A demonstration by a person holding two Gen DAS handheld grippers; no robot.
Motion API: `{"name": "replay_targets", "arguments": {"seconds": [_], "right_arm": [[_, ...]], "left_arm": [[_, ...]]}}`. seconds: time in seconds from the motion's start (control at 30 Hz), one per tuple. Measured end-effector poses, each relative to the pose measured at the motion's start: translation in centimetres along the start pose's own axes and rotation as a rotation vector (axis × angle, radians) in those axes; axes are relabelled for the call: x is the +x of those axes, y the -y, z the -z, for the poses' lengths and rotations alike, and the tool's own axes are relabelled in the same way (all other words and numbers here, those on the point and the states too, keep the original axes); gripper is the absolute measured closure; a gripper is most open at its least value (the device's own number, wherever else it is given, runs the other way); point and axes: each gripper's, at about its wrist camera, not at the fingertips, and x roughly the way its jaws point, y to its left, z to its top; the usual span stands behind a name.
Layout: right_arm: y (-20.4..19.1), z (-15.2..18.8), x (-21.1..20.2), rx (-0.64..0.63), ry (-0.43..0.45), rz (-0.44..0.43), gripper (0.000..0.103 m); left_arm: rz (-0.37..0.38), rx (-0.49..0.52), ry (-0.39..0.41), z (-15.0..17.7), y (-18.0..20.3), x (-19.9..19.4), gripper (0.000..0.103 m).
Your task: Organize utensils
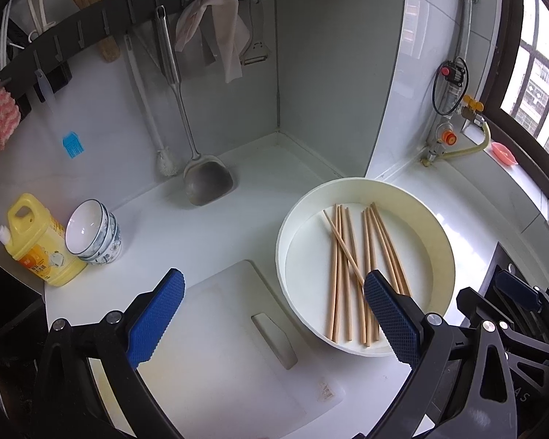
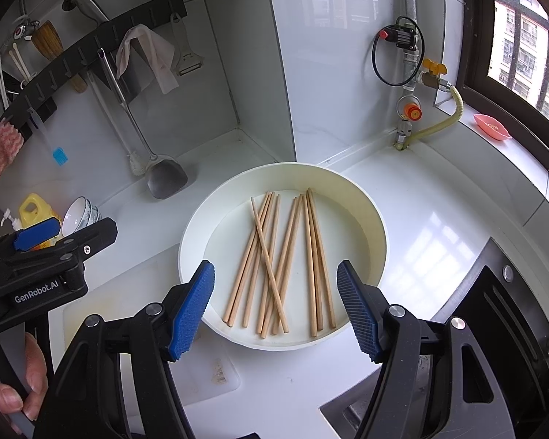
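Observation:
Several wooden chopsticks (image 1: 351,267) lie loose and crossed in a round white basin (image 1: 366,183) on the white counter. My left gripper (image 1: 274,273) hovers open over a white cutting board, with its right pad at the basin's near left rim and nothing between its fingers. In the right wrist view the chopsticks (image 2: 278,256) fill the middle of the basin (image 2: 282,166). My right gripper (image 2: 275,265) stands open above their near ends, apart from them. A blue pad (image 2: 36,238) of the left gripper shows at the left edge.
A cutting board (image 1: 219,329) lies left of the basin. A yellow soap bottle (image 1: 36,241) and stacked bowls (image 1: 95,230) stand far left. A steel spatula (image 1: 208,179), a brush and a cloth hang from the wall rack (image 1: 128,11). A black stove (image 2: 494,311) borders the right. A hand (image 2: 29,373) holds the left gripper.

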Motion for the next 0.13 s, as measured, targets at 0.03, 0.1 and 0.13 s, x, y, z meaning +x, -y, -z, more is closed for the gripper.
{"name": "replay_targets", "arguments": {"seconds": [0.03, 0.1, 0.13], "right_arm": [[0.0, 0.0, -0.01, 0.0, 0.0, -0.001, 0.037], [-0.01, 0.01, -0.01, 0.0, 0.001, 0.0, 0.037], [-0.01, 0.01, -0.01, 0.0, 0.0, -0.001, 0.037]], "left_arm": [[-0.002, 0.001, -0.01, 0.04, 0.0, 0.19, 0.006], [-0.005, -0.003, -0.018, 0.08, -0.11, 0.38, 0.006], [-0.003, -0.008, -0.018, 0.11, -0.18, 0.35, 0.006]]}}
